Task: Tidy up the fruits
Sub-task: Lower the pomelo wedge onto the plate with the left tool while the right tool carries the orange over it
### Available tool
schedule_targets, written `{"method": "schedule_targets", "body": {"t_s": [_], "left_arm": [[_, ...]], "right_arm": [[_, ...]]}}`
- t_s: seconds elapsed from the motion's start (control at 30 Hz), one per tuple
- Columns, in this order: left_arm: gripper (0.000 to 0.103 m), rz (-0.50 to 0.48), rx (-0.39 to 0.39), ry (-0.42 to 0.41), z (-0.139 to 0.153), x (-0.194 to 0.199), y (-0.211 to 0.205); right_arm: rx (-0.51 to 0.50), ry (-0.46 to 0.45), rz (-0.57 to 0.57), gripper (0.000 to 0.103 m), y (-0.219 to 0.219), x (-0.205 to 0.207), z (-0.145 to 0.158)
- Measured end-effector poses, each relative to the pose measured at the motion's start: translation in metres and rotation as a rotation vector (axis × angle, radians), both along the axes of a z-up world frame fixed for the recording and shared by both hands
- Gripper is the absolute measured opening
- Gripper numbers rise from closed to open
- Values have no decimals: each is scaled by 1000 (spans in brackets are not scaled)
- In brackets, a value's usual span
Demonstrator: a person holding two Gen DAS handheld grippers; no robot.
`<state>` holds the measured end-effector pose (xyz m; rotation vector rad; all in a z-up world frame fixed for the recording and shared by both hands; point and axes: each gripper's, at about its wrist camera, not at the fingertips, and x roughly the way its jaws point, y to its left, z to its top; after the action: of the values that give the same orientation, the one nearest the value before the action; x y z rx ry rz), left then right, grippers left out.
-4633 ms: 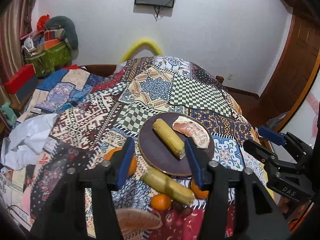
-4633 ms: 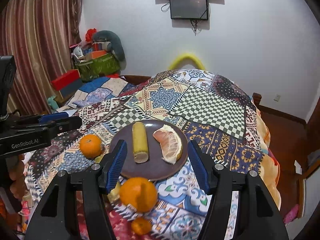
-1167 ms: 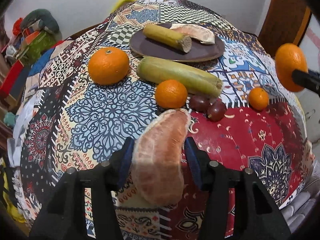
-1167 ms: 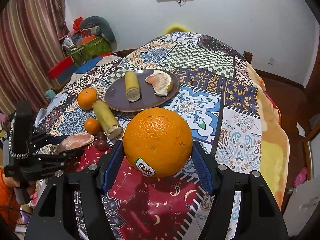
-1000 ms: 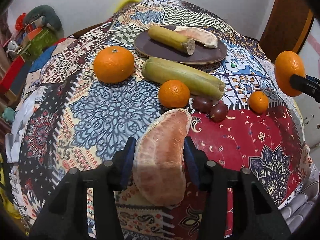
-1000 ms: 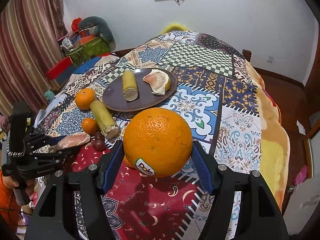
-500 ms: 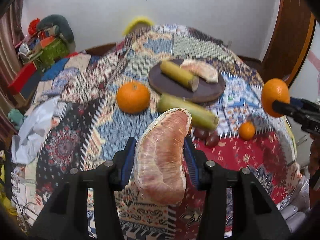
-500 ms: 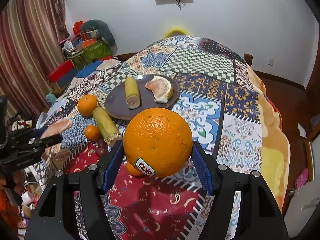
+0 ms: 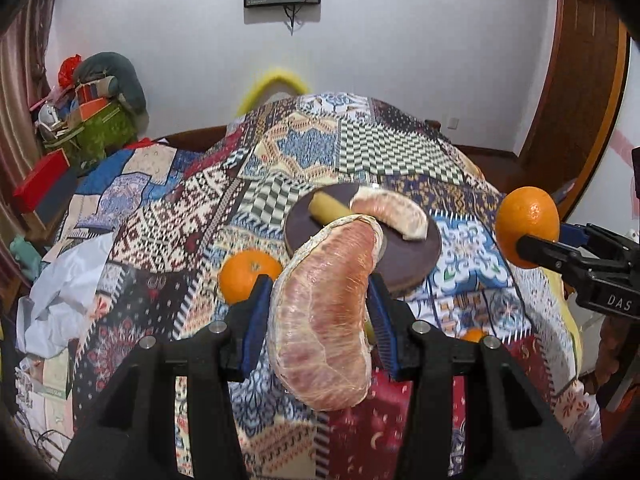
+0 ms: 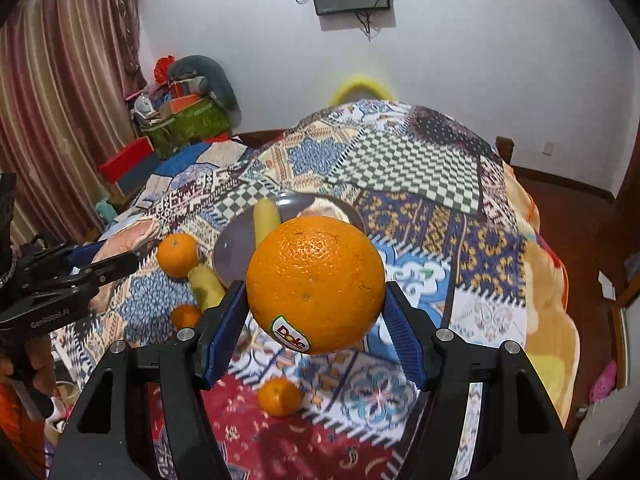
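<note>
Left gripper [image 9: 318,320] clamped on a peeled pomelo segment [image 9: 324,312], lifted clear of the patchwork cloth [image 9: 160,232]. Right gripper [image 10: 314,324] clamped on a large orange [image 10: 316,284] with a sticker, also in the air. Beyond, on the cloth: a dark plate [image 9: 404,256] with a sugarcane piece [image 9: 326,206] and another pomelo segment [image 9: 394,214]. Beside the plate, a loose orange [image 10: 177,255], a second cane piece [image 10: 206,286] and two small tangerines [image 10: 280,398].

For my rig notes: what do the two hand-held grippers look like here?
Both are black plastic. The left hand-held gripper and the right hand-held gripper have ribbed blue pads and silver screws. Seen side-on, the right one reads "DAS"; the left one's white lettering is blurred.
</note>
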<state>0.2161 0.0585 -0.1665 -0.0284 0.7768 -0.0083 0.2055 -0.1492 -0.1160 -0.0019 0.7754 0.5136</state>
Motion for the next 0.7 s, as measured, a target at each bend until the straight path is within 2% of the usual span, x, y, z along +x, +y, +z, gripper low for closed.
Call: {"method": "schedule_targets", "body": {"t_s": [0.53,0.63,0.7], "left_arm": [[46,12,-37,-46,3,62,6],[40,7,-36,-42,-1,73,5],[25,-1,-40,-37,-5,81,5]], "right_arm": [[16,-56,33,64,26,48,7],[13,-56,40,64,33,56,4],[9,-50,45,64,36,62,0]]}}
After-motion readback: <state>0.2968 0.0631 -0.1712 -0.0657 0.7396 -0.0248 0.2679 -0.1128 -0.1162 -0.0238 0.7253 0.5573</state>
